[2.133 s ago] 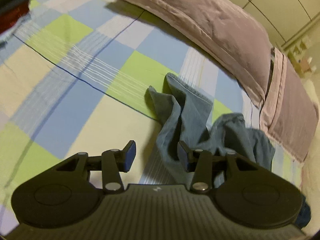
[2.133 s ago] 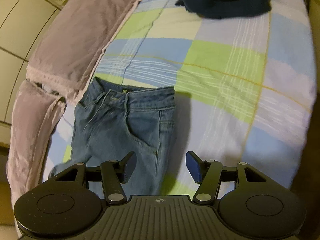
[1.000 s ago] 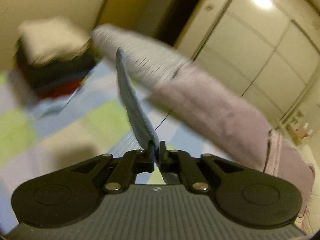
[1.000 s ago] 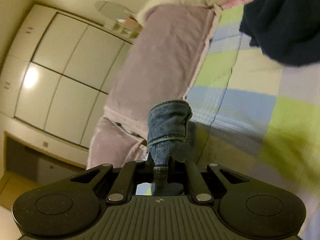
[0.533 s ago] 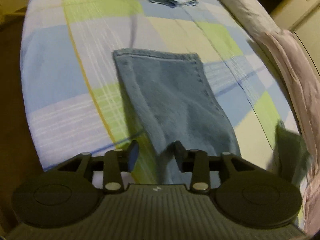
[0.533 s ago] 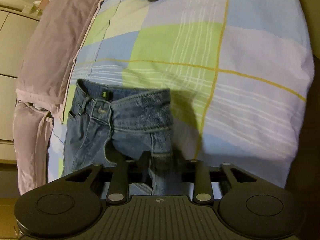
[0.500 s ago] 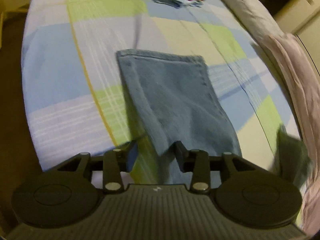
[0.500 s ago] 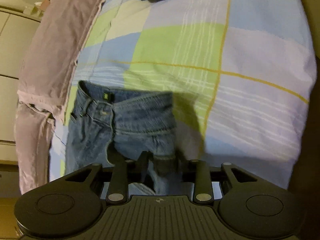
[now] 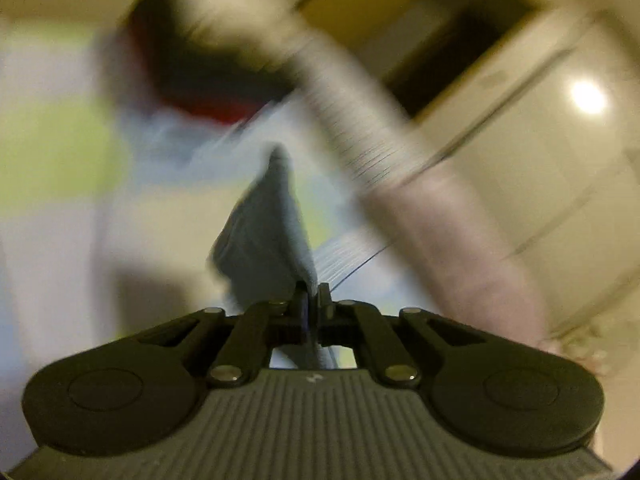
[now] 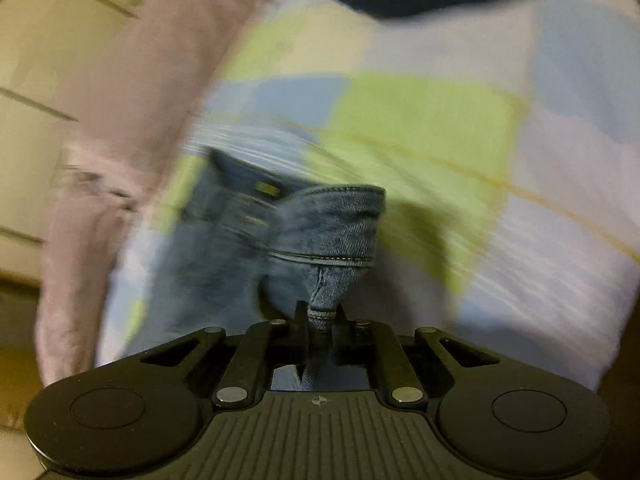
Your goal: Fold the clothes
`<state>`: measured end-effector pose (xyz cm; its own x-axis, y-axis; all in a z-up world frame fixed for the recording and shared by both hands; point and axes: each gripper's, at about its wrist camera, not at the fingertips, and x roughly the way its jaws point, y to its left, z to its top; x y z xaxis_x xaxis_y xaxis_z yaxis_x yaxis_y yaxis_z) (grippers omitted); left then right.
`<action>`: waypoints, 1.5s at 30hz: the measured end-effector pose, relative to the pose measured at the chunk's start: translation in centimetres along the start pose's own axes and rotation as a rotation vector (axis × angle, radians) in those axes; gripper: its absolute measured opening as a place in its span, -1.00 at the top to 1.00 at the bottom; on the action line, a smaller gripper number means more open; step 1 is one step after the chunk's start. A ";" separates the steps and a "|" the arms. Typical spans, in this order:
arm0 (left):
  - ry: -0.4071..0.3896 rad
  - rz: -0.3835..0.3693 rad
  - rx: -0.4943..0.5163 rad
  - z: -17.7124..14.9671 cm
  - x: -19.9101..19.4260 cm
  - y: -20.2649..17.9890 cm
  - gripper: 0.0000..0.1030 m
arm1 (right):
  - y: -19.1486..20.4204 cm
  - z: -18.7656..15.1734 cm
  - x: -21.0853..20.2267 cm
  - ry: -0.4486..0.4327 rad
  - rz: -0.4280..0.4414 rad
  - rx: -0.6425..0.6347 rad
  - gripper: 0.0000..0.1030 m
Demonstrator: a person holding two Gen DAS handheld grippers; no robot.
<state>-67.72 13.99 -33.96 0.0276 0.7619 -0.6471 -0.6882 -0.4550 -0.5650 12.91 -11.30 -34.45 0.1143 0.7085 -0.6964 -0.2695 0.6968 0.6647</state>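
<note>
Stretching lengthwise along the checked bedsheet (image 10: 420, 120), the jeans (image 10: 328, 228) are pinched at both ends by the left gripper (image 9: 312, 308) and right gripper (image 10: 320, 320).

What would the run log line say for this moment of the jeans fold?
left claw: shut on jeans | right claw: shut on jeans | jeans: lifted at waistband end | bed sheet: checked | both views: motion blur
</note>
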 end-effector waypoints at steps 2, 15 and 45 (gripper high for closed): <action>0.010 0.060 0.006 -0.7 0.1 1.3 0.95 | 0.7 0.5 -1.4 -0.027 0.072 -0.013 0.86; 0.050 0.436 0.130 -3.1 0.0 6.1 0.53 | -2.8 -1.5 1.3 0.112 -0.279 -0.100 0.47; 0.587 -0.207 0.315 -8.9 31.6 -26.5 1.00 | 12.6 10.1 19.6 0.032 -0.112 -0.365 -0.16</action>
<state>-42.21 46.00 -44.00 0.5068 0.4032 -0.7620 -0.8017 -0.1044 -0.5885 21.44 12.48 -37.02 0.1339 0.6222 -0.7713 -0.5807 0.6800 0.4477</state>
